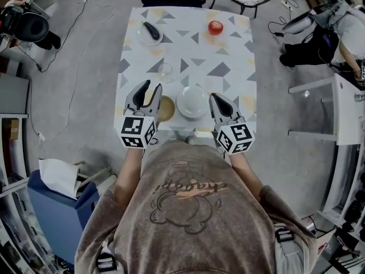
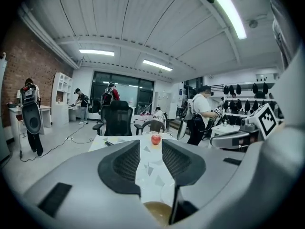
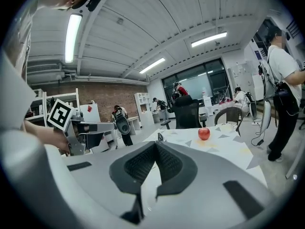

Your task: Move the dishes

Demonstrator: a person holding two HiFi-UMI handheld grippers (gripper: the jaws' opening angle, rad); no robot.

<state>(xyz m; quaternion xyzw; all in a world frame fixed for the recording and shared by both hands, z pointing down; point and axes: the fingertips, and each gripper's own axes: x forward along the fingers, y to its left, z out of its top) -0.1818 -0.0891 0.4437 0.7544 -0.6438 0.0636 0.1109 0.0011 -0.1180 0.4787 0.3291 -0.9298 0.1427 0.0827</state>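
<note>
Dishes sit near me: white bowl [image 1: 193, 101] at 12 o'clock, brown dish [image 1: 166, 108] at 11, both stiff, slick, breakable (I'd pinch a rim). My left gripper [image 1: 151, 86] stands narrowly apart, empty; my right gripper [image 1: 214, 96] is closed.

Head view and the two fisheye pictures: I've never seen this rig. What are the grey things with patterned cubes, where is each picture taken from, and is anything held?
No robot: a person holds a tool with a two-jaw claw in each hand; the marker cubes belong to the tools. The head view comes from a camera on the person's head, looking down. Each other picture comes from a camera riding on one tool, looking along its jaws. On the table stand a white bowl, a brownish bowl, a clear glass, a plate with a dark object and a red apple. The left claw is open, the right claw shut; neither holds anything.
</note>
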